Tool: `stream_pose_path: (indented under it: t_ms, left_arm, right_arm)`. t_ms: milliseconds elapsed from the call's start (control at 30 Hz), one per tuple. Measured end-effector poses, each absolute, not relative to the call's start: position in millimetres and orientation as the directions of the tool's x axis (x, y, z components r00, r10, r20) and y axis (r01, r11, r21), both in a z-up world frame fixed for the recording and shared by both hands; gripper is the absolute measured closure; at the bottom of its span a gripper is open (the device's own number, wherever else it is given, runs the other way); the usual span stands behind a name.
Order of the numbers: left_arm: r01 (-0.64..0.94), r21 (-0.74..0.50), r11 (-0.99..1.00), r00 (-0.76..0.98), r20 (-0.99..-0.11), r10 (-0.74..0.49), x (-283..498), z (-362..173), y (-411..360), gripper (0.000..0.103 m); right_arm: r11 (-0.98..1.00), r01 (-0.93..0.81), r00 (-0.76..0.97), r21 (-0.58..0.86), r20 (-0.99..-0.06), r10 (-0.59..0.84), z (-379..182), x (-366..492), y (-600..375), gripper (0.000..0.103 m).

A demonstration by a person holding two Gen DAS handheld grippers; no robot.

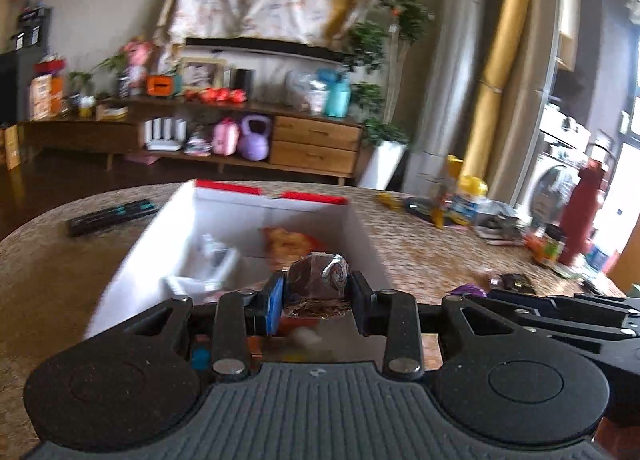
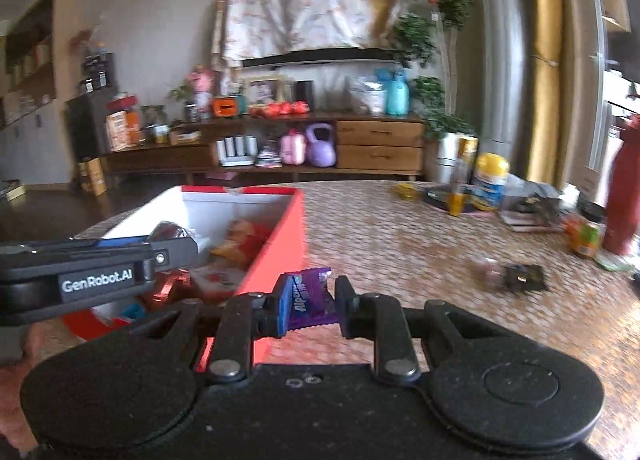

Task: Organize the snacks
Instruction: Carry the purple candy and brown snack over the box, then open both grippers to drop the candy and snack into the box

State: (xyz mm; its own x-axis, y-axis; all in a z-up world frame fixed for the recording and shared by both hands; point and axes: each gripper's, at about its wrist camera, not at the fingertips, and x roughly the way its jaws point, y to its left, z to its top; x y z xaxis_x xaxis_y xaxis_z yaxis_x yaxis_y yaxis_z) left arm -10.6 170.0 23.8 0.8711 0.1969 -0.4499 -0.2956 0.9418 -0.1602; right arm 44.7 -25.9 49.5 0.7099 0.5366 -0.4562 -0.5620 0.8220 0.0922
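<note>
My left gripper (image 1: 316, 292) is shut on a brown snack in clear wrap (image 1: 318, 280) and holds it over the open red box with white inside (image 1: 356, 227). The box holds an orange snack bag (image 1: 288, 242) and white packets (image 1: 214, 256). My right gripper (image 2: 310, 298) is shut on a purple Alpenliebe candy (image 2: 306, 298), just right of the red box (image 2: 276, 252). The left gripper (image 2: 172, 248) shows in the right wrist view, reaching over the box with its snack (image 2: 168, 232). A dark wrapped snack (image 2: 520, 276) lies on the table to the right.
The woven table (image 2: 400, 244) carries a clutter at the far right: a yellow-capped jar (image 2: 490, 179), a red bottle (image 2: 624, 195), a small jar (image 2: 586, 232) and papers. A dark remote (image 1: 112, 213) lies left of the box. A sideboard stands behind.
</note>
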Motion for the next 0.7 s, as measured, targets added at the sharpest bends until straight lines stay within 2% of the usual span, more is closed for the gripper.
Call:
stream_pose_path:
  t_ms: [233,700]
  left_arm:
    - [-0.379,-0.182,0.907,0.838,-0.483,0.253,-12.7,14.3,210.5,0.069]
    - [-0.377,-0.204,0.904,0.82,-0.527,0.223,-10.7,-3.8,222.2,0.069]
  right_arm:
    - [0.761,-0.645,0.651,0.077,-0.467,0.599,53.0,49.0,25.2,0.082]
    - [0.713,-0.7,0.619,-0.041,-0.533,0.578,31.6,63.5,83.2,0.081]
